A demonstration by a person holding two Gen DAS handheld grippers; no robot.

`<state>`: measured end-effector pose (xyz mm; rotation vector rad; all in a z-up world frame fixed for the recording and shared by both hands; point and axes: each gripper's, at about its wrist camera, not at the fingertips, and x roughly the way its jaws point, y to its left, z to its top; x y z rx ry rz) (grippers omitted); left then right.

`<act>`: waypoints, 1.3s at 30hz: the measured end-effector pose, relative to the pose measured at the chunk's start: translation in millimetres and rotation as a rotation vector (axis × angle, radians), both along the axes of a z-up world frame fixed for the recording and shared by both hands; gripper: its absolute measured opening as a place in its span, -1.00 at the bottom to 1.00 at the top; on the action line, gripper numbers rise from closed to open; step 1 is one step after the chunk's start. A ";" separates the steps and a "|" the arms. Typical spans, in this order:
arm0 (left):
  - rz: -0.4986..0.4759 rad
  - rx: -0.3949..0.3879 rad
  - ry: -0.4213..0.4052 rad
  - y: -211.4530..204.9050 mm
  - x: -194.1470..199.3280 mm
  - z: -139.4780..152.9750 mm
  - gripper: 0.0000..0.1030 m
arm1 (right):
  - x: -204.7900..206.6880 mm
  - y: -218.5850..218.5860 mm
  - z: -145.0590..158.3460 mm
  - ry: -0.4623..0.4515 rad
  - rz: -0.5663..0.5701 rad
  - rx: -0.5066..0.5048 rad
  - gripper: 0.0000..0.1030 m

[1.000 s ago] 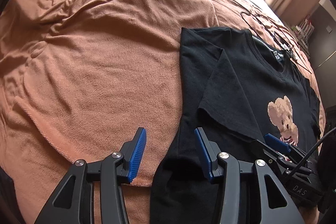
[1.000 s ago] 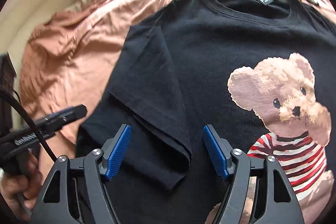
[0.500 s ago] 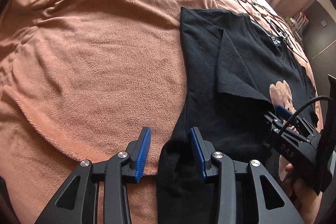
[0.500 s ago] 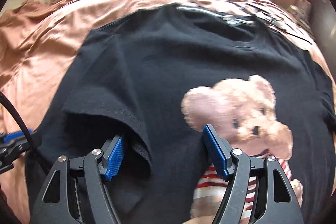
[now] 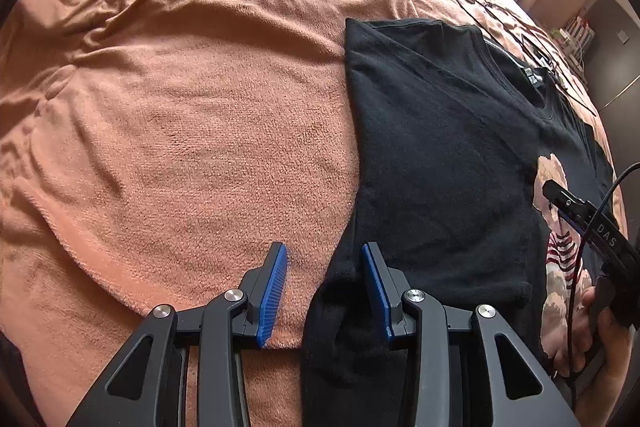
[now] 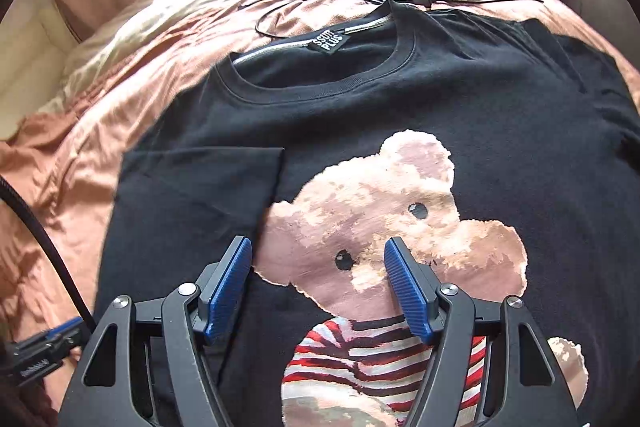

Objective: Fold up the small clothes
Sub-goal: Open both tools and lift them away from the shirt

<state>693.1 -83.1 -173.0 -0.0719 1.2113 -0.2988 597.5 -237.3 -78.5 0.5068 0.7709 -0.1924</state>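
One black T-shirt with bear print, face up on the orange blanket, collar far, hem near; left sleeve already folded inward. Left gripper: jaws parted, just narrowed, straddling the shirt's left side edge, nothing pinched; nearer hand for that edge. Right gripper: jaws apart over the bear, empty.
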 end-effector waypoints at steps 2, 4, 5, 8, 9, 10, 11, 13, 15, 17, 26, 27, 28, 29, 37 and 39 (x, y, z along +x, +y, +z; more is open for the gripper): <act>0.015 -0.005 0.000 2.1 -1.3 0.7 -0.20 | -2.4 -1.9 3.4 -0.018 0.033 0.036 0.31; 0.033 -0.011 0.000 4.8 -5.3 3.2 -0.20 | -7.2 -0.8 4.7 -0.032 0.073 0.067 0.31; 0.041 -0.014 -0.002 6.2 -8.2 5.5 -0.20 | -9.5 -1.6 6.7 -0.038 0.095 0.081 0.31; 0.061 -0.011 -0.018 9.5 -19.8 17.7 -0.20 | -23.8 1.6 19.7 -0.084 0.156 0.080 0.31; 0.066 -0.009 -0.025 10.3 -24.6 23.0 -0.20 | -30.6 0.4 26.7 -0.100 0.177 0.060 0.31; 0.072 -0.010 -0.032 11.9 -29.9 28.5 -0.20 | -36.8 -0.6 32.6 -0.104 0.190 0.041 0.31; 0.080 -0.013 -0.038 13.6 -36.3 34.0 -0.20 | -44.0 -4.8 39.7 -0.107 0.197 0.031 0.31; 0.102 -0.029 -0.044 18.3 -50.6 44.0 -0.20 | -68.6 -12.9 49.3 -0.117 0.210 0.026 0.31; 0.116 -0.043 -0.046 22.5 -66.2 54.3 -0.20 | -93.9 -17.0 56.0 -0.123 0.235 0.062 0.49; 0.127 -0.044 -0.059 25.7 -83.5 66.0 -0.18 | -118.9 -10.3 68.8 -0.131 0.288 0.031 0.55; 0.181 -0.114 -0.133 31.9 -149.2 115.6 0.39 | -227.7 -39.1 120.7 -0.196 0.300 -0.076 1.00; 0.175 -0.131 -0.156 30.6 -156.8 122.2 0.49 | -238.9 -39.9 125.8 -0.199 0.293 -0.092 1.00; 0.175 -0.137 -0.185 29.0 -165.8 129.5 0.68 | -249.1 -41.5 129.3 -0.202 0.289 -0.106 1.00; 0.181 -0.133 -0.217 28.1 -174.8 137.1 0.85 | -260.9 -38.9 133.2 -0.204 0.283 -0.118 1.00; 0.178 -0.188 -0.302 15.2 -230.8 174.6 0.97 | -340.8 -38.9 154.0 -0.205 0.284 -0.184 1.00; 0.177 -0.187 -0.329 10.8 -245.4 184.1 0.97 | -357.0 -44.3 155.4 -0.199 0.290 -0.181 1.00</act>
